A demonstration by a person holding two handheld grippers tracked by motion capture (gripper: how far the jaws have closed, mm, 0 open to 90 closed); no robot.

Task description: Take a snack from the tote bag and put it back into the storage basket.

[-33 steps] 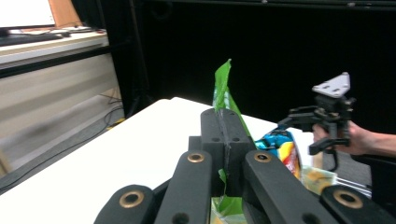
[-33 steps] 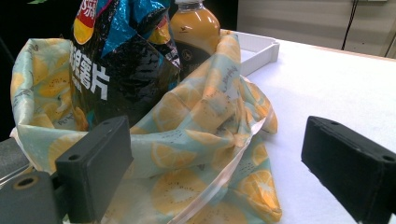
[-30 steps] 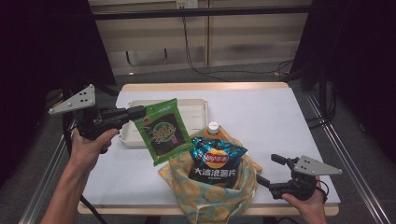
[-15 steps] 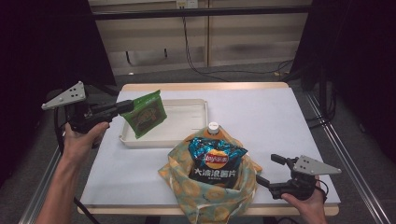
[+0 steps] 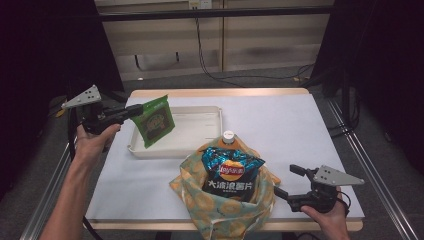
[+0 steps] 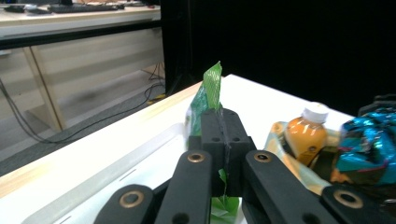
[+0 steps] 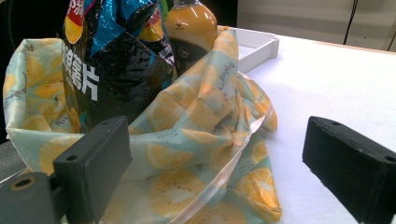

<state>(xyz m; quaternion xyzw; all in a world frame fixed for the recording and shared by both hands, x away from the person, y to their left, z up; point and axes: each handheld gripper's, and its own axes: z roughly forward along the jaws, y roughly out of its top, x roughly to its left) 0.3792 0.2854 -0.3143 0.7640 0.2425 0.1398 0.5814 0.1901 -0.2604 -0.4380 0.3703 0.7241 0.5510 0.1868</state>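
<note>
So we'd carried the green pack [image 5: 156, 121], clamped tight in the L gripper [image 5: 134, 111], from beside the bag [image 5: 227, 210] left over the tray [image 5: 207, 116]; drop-off's prob. next. R gripper [image 5: 290, 181] idled near-right, jaws wide, empty.

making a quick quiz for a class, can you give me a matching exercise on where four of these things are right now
Things:
1. green snack packet
2. blue chip bag
3. white tray
4. right claw

Places or states:
A. stands in the fruit-print cloth bag next to the orange drink bottle
B. open, holding nothing, beside the cloth bag
C. pinched in the left claw, above the tray's left end
D. lies on the table behind the cloth bag

Pairs: 1-C, 2-A, 3-D, 4-B
</note>
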